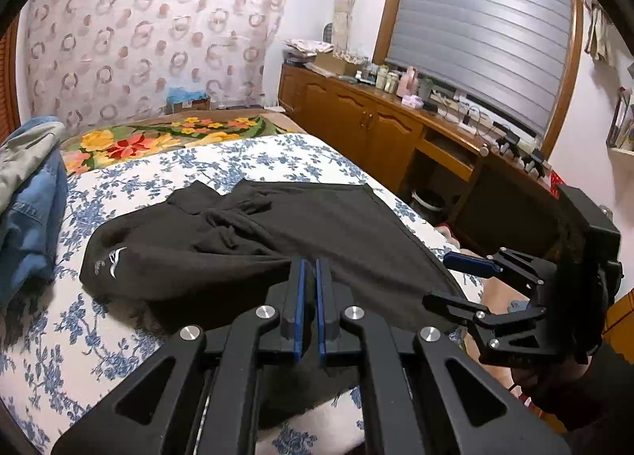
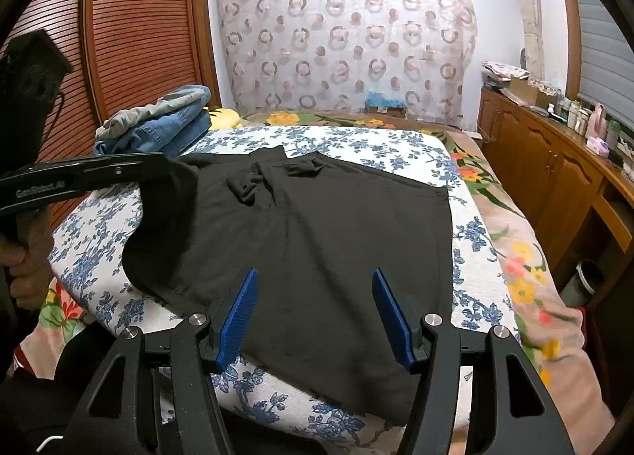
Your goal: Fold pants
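Left gripper (image 1: 310,269) fingers clenched on pants (image 1: 245,241) edge; right gripper (image 2: 315,312) fingers released above pants on bed (image 2: 467,241).

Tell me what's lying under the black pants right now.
The black pants lie on a white sheet with blue flowers, visible all round them. Whatever sits directly beneath the fabric is covered, so I can't say if anything else is there.

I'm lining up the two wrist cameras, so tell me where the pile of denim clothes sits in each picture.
Left wrist view: the denim pile is at the far left edge, left of the black pants.
Right wrist view: the denim pile is upper left, beyond the pants, in front of the slatted wooden door.
Shared landmark: the ring-patterned curtain behind the bed.
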